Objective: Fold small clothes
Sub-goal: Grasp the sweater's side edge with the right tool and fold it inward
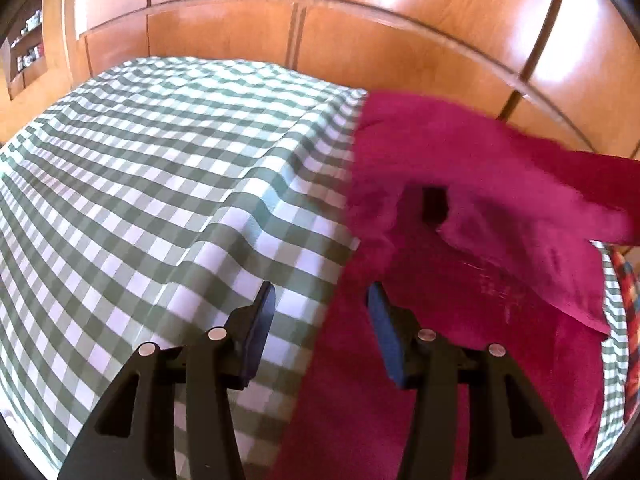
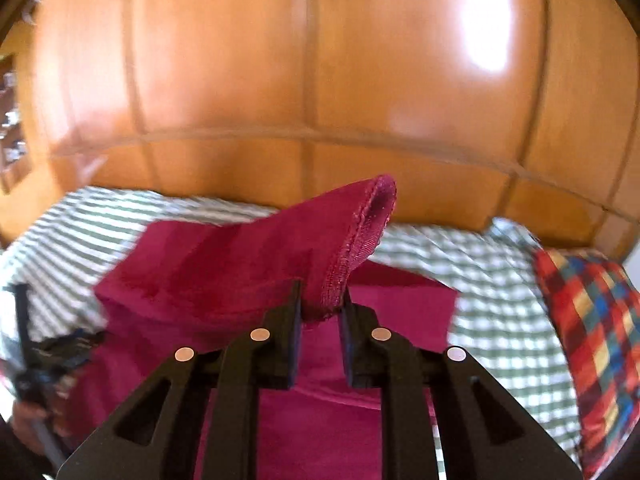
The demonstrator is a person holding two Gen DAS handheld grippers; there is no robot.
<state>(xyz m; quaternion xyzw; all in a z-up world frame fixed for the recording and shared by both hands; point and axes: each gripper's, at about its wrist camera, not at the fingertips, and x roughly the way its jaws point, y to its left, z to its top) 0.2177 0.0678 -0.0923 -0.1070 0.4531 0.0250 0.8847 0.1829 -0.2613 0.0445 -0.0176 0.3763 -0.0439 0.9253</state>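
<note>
A magenta knit garment [image 1: 460,320] lies on the green-and-white checked cloth [image 1: 160,200] covering the desk, toward the cloth's right side. In the left wrist view the garment's left edge runs between the left gripper's [image 1: 322,300] fingers. In the right wrist view a ribbed hem of the garment sits raised between the right gripper's [image 2: 322,300] fingers. A multicoloured plaid fabric [image 2: 592,340] lies right of the garment. Orange wooden panelling [image 2: 320,80] stands behind the desk.
</note>
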